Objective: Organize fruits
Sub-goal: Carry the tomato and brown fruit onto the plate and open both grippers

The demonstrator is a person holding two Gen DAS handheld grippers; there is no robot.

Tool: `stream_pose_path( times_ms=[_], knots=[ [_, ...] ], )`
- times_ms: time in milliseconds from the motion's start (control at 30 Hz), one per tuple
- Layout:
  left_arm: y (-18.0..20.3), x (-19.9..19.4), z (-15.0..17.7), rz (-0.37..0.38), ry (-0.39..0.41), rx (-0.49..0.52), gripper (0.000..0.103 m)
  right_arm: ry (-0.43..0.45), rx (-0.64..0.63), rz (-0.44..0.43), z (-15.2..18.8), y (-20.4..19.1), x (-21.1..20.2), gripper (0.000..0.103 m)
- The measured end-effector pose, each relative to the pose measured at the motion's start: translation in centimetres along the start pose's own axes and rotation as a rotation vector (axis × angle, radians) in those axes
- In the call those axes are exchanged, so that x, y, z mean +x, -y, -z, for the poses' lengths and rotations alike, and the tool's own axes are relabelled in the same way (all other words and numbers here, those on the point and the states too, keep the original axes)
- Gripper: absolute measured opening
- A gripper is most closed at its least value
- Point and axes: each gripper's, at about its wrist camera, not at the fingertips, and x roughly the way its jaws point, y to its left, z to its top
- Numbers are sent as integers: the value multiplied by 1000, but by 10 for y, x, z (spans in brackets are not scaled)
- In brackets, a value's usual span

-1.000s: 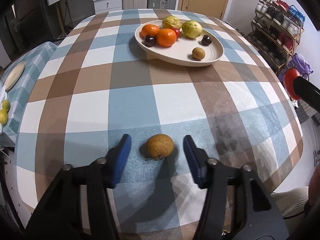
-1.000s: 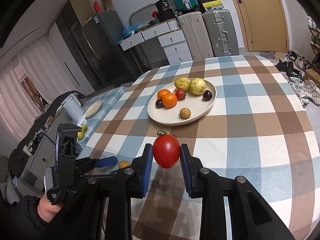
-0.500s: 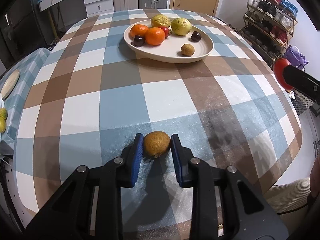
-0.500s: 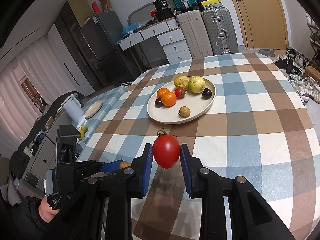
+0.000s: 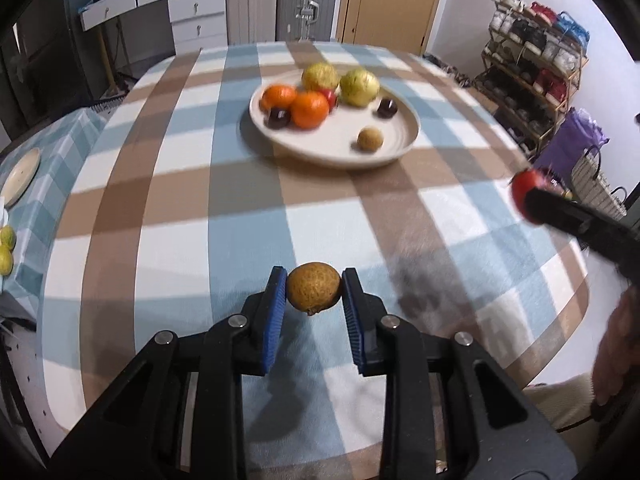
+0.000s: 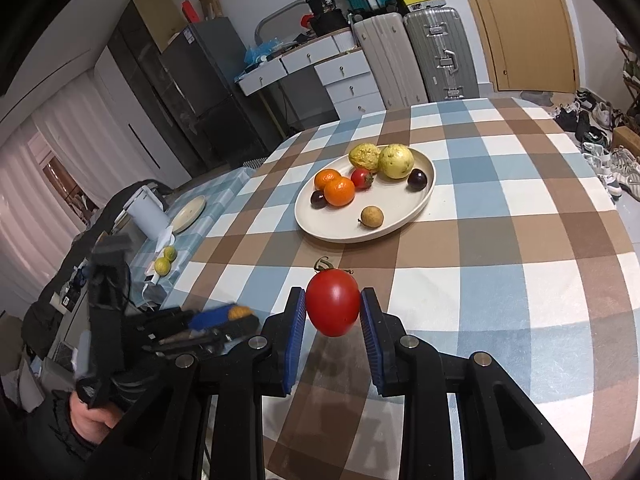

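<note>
1. Left gripper (image 5: 314, 292): blue pads clamped on a small brown rough-skinned fruit (image 5: 314, 287), one pad on each flank; fruit raised off the checked tablecloth (image 5: 188, 224), on the near side of the cream plate (image 5: 404, 148) and well apart from it.
2. Right gripper (image 6: 333, 306): pads pressed on a red tomato (image 6: 333, 307), carried in the air on the near side of the plate, nearer to it than the brown fruit.
3. Plate, already stocked: two oranges (image 6: 339, 191) with a dark plum (image 6: 318, 199) at the left part, a small red fruit (image 6: 362, 178) at the middle, two yellow-green fruits (image 6: 396, 161) at the far rim, a second dark plum (image 6: 417, 179) at the right, a small brown fruit (image 6: 372, 216) alone at the near part.
4. Loose stem scrap (image 6: 323, 265) on the cloth, just in front of the plate's near rim.
5. Outside the main table, left of the plate: small yellow-green fruits (image 6: 165, 261) on a side surface; part of the task or not, cannot tell.
6. Progress, judged: mostly done. Eight pieces collected, two in hand, none seen loose on the checked cloth.
7. Remaining, judged: carry to the plate and release of both held fruits; bare space at the plate's near-right part suits.
</note>
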Motion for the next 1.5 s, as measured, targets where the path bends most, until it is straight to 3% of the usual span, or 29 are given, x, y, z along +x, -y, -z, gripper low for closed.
stream_pose_path(
  times_ms=[433,600,900,1233,1500],
  knots=[
    [3,24,-104,72,63,-9,25,8,-18,-1,-49,14,25,28],
    [4,53,-142,119,45,-13,25,-10,-30,17,-77,31,53,28],
    [21,126,-197,217,-61,27,25,-69,-51,30,-105,58,108,28],
    [28,163,-210,272,-116,23,25,-138,-36,49,-113,79,142,28],
    [29,173,-210,271,-147,13,26,-169,11,49,-114,81,155,28]
  ],
)
